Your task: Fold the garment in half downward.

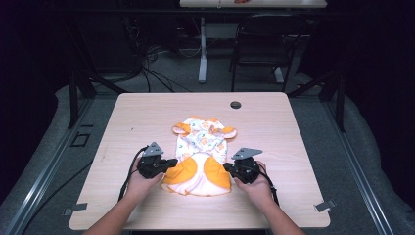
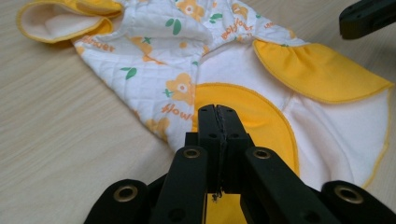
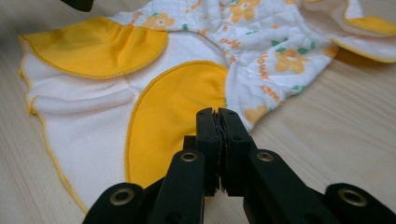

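Pale wood-grain table (image 1: pixel 147 117) stands in a dark room, with a black chair (image 1: pixel 262 41) and loose cables on the grey floor behind it and a small round dark cap (image 1: pixel 236 105) set in the tabletop near the far edge. At the left, the person's left hand (image 1: pixel 139 185) holds the left gripper (image 1: pixel 172 162) low over the table, its tip at the left edge of the garment; in the left gripper view its jaws are pressed together, pad against pad, over the yellow patch, and whether any cloth is caught between them cannot be told. In the middle lies the small baby garment (image 1: pixel 200 147), spread flat on the wood: a white quilted top with orange flowers, green leaves and orange lettering points away from the person, its yellow-trimmed sleeves (image 1: pixel 182 129) spread at the far end, while the near end opens into a white fleece inside with two rounded yellow flaps (image 1: pixel 217 172) side by side. At the right, the right hand (image 1: pixel 258 188) holds the right gripper (image 1: pixel 227 167) at the garment's right edge, just beside the right-hand yellow flap; in the right gripper view its jaws are likewise closed on each other above the yellow cloth near the edge of the quilted part, and a grip on the fabric cannot be made out.
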Demonstrator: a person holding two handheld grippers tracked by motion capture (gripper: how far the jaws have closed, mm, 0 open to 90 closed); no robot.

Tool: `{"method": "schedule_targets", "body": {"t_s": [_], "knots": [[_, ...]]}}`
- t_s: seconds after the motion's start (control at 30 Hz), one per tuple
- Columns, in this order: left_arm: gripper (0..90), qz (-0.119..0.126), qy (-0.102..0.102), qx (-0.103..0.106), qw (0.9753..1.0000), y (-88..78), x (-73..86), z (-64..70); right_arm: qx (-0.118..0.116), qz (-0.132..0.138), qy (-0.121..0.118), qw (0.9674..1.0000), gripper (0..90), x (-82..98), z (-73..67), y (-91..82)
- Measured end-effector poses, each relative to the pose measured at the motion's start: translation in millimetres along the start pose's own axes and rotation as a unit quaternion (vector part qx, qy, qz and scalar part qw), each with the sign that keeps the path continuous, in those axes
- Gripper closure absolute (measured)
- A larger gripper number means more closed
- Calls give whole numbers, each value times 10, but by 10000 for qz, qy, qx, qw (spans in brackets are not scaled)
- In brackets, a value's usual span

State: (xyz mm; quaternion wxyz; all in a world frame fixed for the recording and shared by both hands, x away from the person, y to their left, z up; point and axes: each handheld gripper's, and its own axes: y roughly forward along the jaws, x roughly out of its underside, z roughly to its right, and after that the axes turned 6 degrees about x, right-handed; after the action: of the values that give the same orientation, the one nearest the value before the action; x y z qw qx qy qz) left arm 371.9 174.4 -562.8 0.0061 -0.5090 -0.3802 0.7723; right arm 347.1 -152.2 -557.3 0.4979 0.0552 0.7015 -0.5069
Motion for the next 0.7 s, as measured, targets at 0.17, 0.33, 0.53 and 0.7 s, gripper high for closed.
{"method": "schedule_targets", "body": {"t_s": [0.17, 0.33, 0.53, 0.7], "knots": [[899, -106, 96, -31, 9999, 41, 42, 15, 7, -163, -174, 9997, 877, 8, -94, 137], [899, -205, 105, -41, 9997, 40, 120, 34, 37, -237, -350, 9991, 871, 14, -163, 189], [898, -285, 48, -20, 9996, 85, 186, 46, -28, -299, -376, 9988, 868, 24, -156, 205], [897, -307, 69, -5, 9995, 73, 215, 62, -28, -311, -356, 9989, 867, 37, -157, 218]]}}
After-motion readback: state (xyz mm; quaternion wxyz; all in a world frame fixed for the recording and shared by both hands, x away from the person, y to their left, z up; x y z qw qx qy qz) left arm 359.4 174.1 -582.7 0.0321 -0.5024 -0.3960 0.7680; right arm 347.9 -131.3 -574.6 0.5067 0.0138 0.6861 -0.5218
